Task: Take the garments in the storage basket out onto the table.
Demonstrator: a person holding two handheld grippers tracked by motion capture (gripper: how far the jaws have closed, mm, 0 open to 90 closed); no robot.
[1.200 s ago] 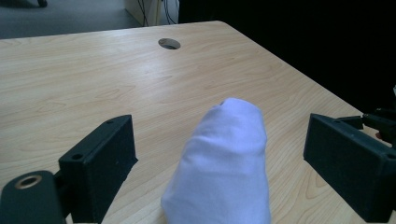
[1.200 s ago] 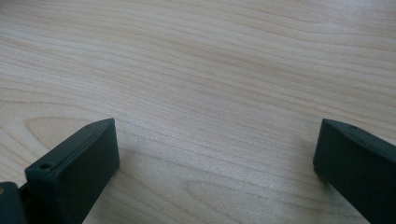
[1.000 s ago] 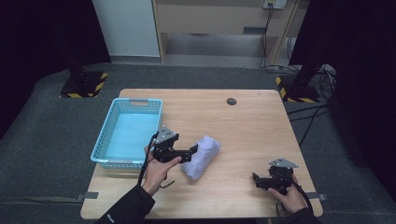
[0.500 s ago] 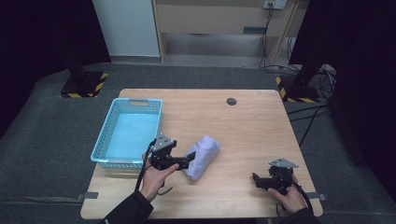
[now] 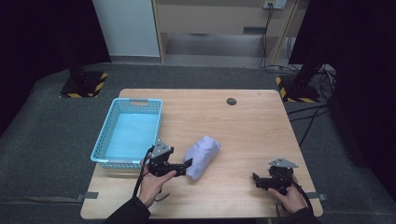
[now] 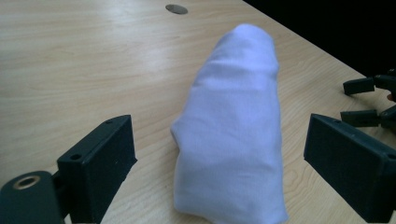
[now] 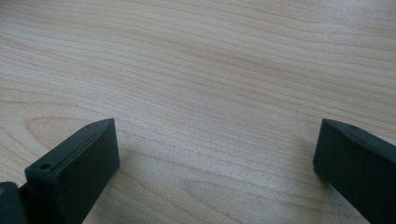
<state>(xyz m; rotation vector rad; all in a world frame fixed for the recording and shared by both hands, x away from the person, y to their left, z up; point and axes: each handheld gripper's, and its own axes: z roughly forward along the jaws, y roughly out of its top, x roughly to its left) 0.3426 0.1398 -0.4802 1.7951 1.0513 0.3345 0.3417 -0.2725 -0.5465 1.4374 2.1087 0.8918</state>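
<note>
A rolled white cloth (image 5: 201,156) lies on the wooden table (image 5: 252,126), just right of a blue plastic basket (image 5: 128,133). My left gripper (image 5: 187,163) is at the cloth's near left end, open. In the left gripper view the cloth (image 6: 238,126) lies lengthwise between the two wide-set jaws, touching neither. My right gripper (image 5: 256,179) rests near the table's front right corner, apart from the cloth. Its jaws stand open (image 7: 215,154) over bare wood (image 7: 210,70).
The basket looks empty and sits at the table's left edge. A small dark round insert (image 5: 231,101) is set in the far middle of the tabletop. The right gripper (image 6: 369,100) appears at the right edge of the left gripper view.
My left gripper has drawn back a little toward the table's near edge, staying open beside the cloth. The cloth and the right gripper have not moved.
</note>
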